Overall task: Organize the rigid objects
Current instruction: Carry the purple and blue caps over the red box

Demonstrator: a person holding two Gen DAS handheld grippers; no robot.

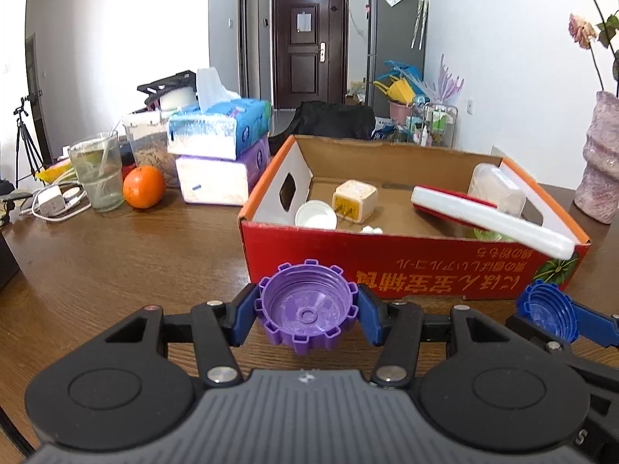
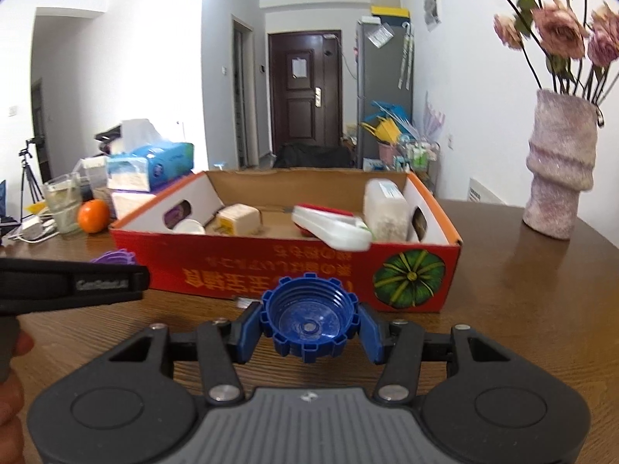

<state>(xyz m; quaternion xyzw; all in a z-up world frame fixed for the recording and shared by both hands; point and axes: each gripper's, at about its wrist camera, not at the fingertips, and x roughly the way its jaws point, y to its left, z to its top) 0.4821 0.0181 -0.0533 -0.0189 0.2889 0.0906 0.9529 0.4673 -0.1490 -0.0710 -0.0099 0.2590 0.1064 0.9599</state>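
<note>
Purple and blue are the two caps to put away. The left gripper (image 1: 307, 315) has its jaws clamped on the purple cap (image 1: 307, 309), open side up, held just above the desk (image 1: 116, 263). The right gripper (image 2: 309, 326) has its jaws clamped on the blue cap (image 2: 309, 323) the same way. Both caps sit in front of the red box (image 2: 240, 270), close to its front wall, not yet inside.

The box already holds a white lid (image 1: 316, 214), a yellow plug (image 1: 355, 200), a white and red brush (image 1: 491, 220) and a clear case (image 1: 497, 187) — so room is tight on the right side.

I think the step now is to carry the caps over the wall and drop them in. To do it well, lift each cap higher than the wall first, so it does not bump the cardboard. Aim for the bare floor in the middle of the box. Keep the two grippers apart — they are near each other. Lower each cap, then let go.
</note>
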